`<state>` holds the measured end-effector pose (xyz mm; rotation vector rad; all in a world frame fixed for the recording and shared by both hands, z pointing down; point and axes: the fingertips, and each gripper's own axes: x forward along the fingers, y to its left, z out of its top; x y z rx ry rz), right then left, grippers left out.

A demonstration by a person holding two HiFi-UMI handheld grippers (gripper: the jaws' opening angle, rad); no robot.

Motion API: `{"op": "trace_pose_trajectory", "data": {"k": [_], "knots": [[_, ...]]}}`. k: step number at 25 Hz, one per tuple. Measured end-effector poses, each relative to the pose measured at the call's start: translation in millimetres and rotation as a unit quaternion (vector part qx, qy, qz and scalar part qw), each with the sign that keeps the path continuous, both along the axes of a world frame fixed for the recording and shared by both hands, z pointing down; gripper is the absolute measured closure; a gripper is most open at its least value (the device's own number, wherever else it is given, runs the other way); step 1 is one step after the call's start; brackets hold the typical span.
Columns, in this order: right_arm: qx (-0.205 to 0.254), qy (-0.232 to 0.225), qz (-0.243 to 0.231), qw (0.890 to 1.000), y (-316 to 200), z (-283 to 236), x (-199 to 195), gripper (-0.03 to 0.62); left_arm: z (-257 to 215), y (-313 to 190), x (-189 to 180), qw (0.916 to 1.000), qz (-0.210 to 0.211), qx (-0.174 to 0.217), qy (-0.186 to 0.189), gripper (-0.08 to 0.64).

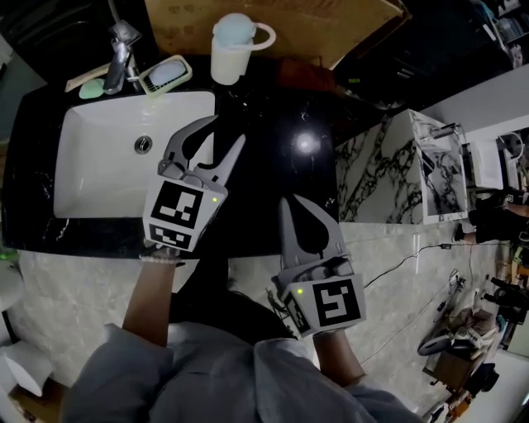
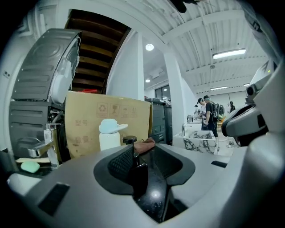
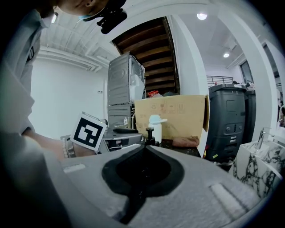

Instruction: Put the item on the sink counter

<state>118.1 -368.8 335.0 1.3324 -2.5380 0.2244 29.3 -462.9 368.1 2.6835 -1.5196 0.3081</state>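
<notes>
The left gripper (image 1: 227, 130) is held over the black counter (image 1: 273, 165), just right of the sink basin (image 1: 99, 165). Its fingers are spread wide and nothing is gripped. The right gripper (image 1: 285, 202) is held further right of the basin, fingers closed together and empty. A small dark bottle (image 2: 129, 140) with a black cap is seen standing on the counter right of the basin, near a white lidded cup (image 1: 231, 49).

Three views of one black sink counter (image 1: 273, 120)
The counter is looked down on steeply from above in the head view. In both gripper views it is faced low and close along the jaws. The white lidded cup (image 1: 232, 54) and the cardboard box (image 1: 331, 25) are shared by all three.
</notes>
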Motion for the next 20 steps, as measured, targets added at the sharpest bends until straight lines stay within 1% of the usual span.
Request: {"op": "trace_pose_trajectory", "data": {"k": [6,8,13,16,20], "knots": [[0.012,-0.009,-0.003,1.0,38,-10,10,0.595,-21,43,8,0.9996,-0.005,0.021,-0.017,0.521],[0.011,-0.01,-0.005,1.0,53,-14,13,0.595,-29,60,11,0.9995,-0.005,0.027,-0.017,0.546],[0.037,-0.018,-0.007,0.999,92,-25,24,0.595,-52,106,19,0.9991,-0.006,0.042,-0.004,0.554],[0.044,-0.023,-0.008,0.999,118,-30,29,0.595,-65,136,25,0.9985,-0.006,0.055,-0.003,0.554],[0.053,-0.026,-0.014,0.998,151,-36,32,0.595,-80,176,28,0.9978,-0.008,0.064,0.01,0.554]]}}
